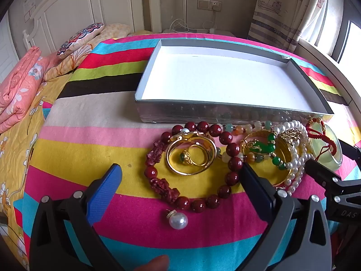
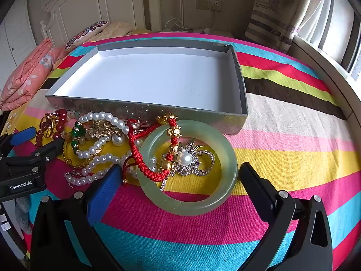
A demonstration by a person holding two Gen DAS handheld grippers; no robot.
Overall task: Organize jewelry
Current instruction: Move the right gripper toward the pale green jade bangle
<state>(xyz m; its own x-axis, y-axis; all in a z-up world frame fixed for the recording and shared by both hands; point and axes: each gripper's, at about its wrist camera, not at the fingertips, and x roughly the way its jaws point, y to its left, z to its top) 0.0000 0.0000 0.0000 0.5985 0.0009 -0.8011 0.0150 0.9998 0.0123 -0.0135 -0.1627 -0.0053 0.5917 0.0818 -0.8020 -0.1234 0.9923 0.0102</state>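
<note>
A heap of jewelry lies on the striped cloth in front of an empty grey box with a white inside, also in the right wrist view. My left gripper is open over a dark red bead bracelet, gold bangles with a green-stone ring and a loose pearl pendant. My right gripper is open around a pale green jade bangle; a red cord bracelet and a pearl brooch lie on and inside it. A pearl necklace lies to its left.
The jewelry and box rest on a bed with a striped cover. Folded pink quilts and a pillow lie at the far left. A headboard and wall are behind, a window at the right.
</note>
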